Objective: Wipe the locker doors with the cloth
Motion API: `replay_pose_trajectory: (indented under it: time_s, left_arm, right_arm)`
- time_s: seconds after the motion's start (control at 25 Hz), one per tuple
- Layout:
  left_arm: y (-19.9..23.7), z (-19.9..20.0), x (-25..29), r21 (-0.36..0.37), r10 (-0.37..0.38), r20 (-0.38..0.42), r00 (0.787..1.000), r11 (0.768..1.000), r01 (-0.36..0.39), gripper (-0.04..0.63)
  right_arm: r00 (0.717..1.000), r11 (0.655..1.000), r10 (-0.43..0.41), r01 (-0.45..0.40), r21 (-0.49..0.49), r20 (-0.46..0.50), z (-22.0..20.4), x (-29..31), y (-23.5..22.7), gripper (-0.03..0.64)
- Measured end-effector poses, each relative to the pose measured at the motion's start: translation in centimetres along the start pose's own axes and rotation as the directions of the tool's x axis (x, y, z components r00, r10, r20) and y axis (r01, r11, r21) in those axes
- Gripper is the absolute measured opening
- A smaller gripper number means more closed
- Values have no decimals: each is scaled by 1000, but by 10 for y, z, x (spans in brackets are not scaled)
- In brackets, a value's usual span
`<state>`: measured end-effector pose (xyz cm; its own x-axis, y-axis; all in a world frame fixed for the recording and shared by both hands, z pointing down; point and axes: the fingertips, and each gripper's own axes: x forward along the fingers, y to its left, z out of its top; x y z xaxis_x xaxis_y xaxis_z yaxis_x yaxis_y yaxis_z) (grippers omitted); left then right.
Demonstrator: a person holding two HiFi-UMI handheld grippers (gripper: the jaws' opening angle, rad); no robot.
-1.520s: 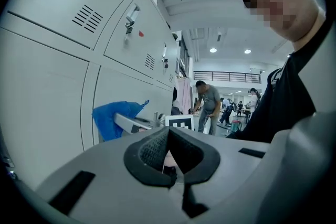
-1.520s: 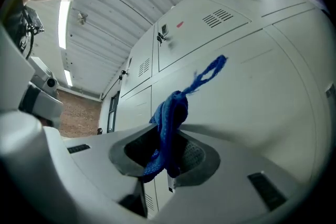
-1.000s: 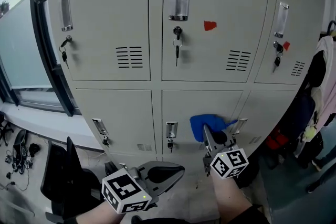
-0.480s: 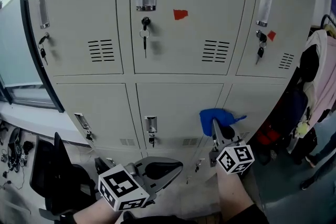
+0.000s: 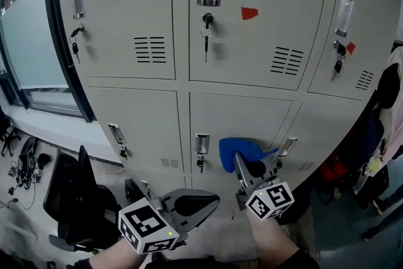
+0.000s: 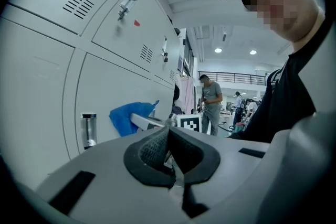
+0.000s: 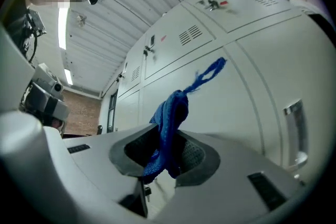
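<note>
Head view: right claw pinches cloth against lower door; left claw closed, apart.

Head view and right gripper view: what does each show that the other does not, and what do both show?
Only the head view shows the left gripper, held low and off the lockers, and a black chair below the window. Only the right gripper view shows the blue cloth clamped between the right gripper's fingers, and a ceiling light. Both show the blue cloth and the grey locker doors.
</note>
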<state>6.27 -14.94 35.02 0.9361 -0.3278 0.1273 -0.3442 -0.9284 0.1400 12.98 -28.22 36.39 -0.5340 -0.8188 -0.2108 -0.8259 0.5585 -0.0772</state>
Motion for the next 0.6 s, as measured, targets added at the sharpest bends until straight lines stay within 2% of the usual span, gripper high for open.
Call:
replay_pose_trajectory:
  time_s: [0.12,0.24,0.6]
  left_arm:
    - [12,-1,-22,-19,35,10,999,999,-35,6]
    - [19,-2,-40,-26,51,22,998,998,-50,6]
    - [39,-9,-65,-48,70,34,997,996,-68,6]
  right_arm:
    - [996,997,74,-74,10,-40,-24,28,38,92]
    - [993,995,99,-98,29,-59,-39,52,57,92]
    - [995,999,51,-49,21,-84,-57,73,48,92]
